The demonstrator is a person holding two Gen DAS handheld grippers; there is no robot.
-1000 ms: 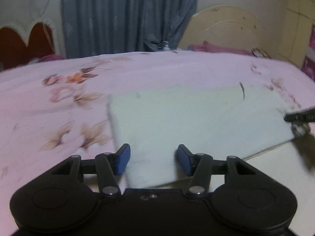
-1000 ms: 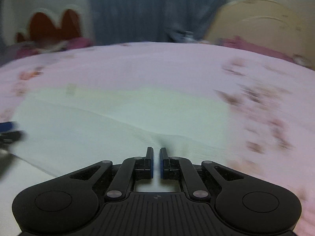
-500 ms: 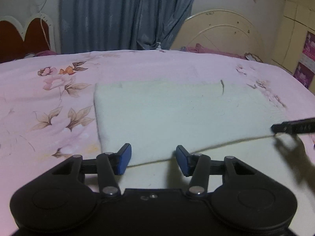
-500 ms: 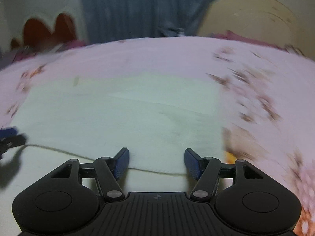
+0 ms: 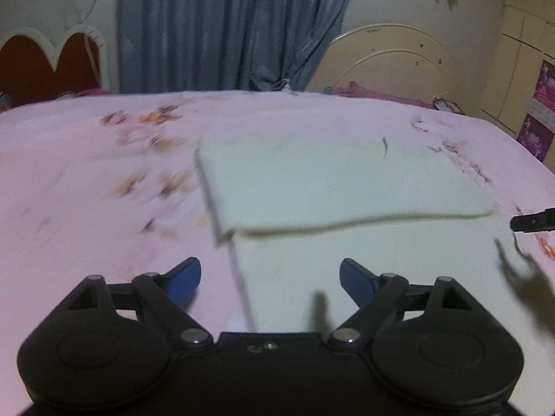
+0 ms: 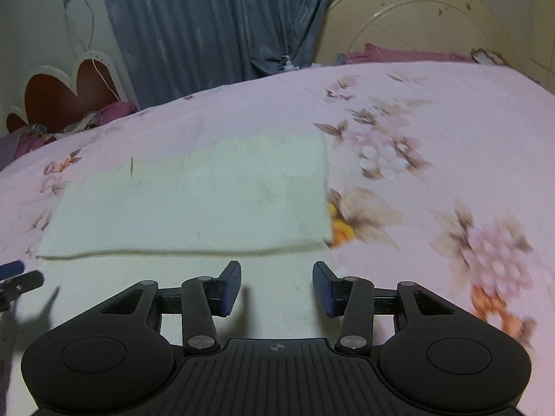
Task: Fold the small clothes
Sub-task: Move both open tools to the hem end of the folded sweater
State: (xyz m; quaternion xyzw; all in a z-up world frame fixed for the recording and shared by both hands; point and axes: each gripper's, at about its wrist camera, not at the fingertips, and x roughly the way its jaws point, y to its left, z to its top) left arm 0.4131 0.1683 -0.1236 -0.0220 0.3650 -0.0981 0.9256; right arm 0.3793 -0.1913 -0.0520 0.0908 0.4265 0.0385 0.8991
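A pale cream cloth (image 5: 329, 180) lies on the pink floral bedsheet, its far half folded over the near half, with the folded edge running across the middle. It also shows in the right wrist view (image 6: 208, 201). My left gripper (image 5: 269, 279) is open and empty, just above the cloth's near left edge. My right gripper (image 6: 276, 289) is open and empty over the cloth's lower layer near its right side. The right gripper's tip (image 5: 530, 222) shows at the far right of the left wrist view. The left gripper's tip (image 6: 17, 277) shows at the far left of the right wrist view.
The bed (image 6: 433, 138) with pink floral sheet spreads around the cloth. A blue curtain (image 5: 225, 27) hangs behind. A red heart-shaped headboard (image 5: 45, 62) stands at the back left, a cream headboard (image 5: 392, 59) at the back right. Pink clothes (image 6: 399, 53) lie by it.
My right gripper was shut a second ago and has opened. Both grippers have pulled back toward me, leaving the cloth's top layer lying folded over. The left jaws spread wider.
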